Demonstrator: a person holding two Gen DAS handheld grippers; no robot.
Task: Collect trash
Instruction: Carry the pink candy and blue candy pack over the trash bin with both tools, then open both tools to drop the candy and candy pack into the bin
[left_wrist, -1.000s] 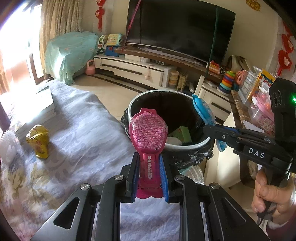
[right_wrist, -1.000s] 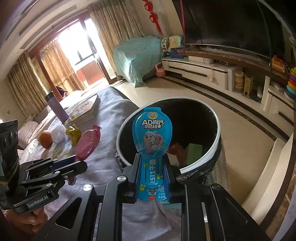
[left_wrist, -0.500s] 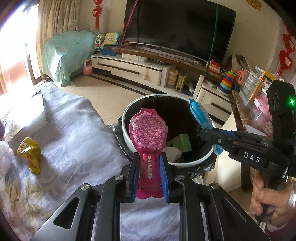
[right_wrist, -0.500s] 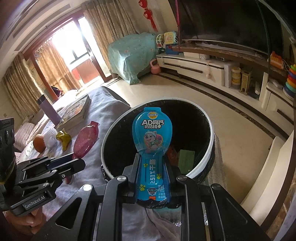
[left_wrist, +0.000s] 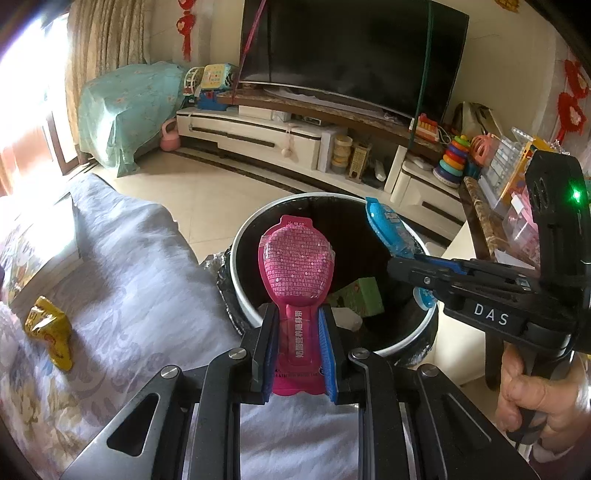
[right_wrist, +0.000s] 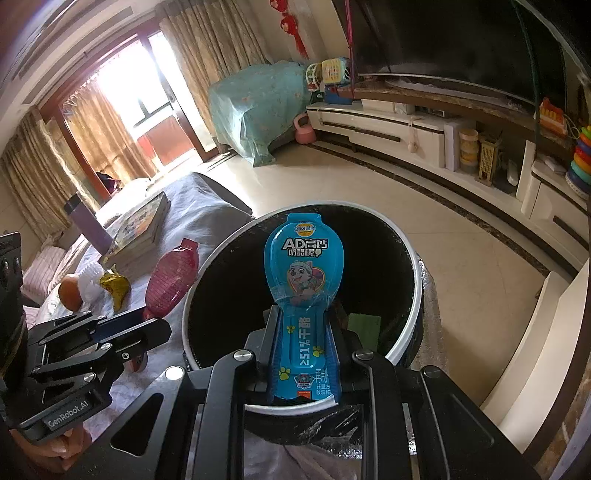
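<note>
Currently, from the left wrist view, a pink wrapper (left_wrist: 297, 273) is seen clamped by its narrow stem between the pads of the left gripper (left_wrist: 298, 349), its wide end held up over the near rim of the trash bin (left_wrist: 239, 291). A green box (left_wrist: 360, 297) is seen inside the bin. At right, the right gripper (left_wrist: 404, 264) is held in a hand (left_wrist: 543, 398) and is closed on a blue wrapper (left_wrist: 391, 230) above the bin's right rim. A yellow wrapper (left_wrist: 50, 330) is left lying on the grey cloth (left_wrist: 140, 280) at far left. From the right wrist view, the blue wrapper (right_wrist: 304, 275) is gripped by its stem in the right gripper (right_wrist: 303, 349), over the bin (right_wrist: 413, 306) opening. At left, the left gripper (right_wrist: 155, 325) is seen with the pink wrapper (right_wrist: 171, 275) pinched just beside the bin's left rim. An orange (right_wrist: 70, 291) and books (right_wrist: 142, 230) are seen farther left on the cloth.
</note>
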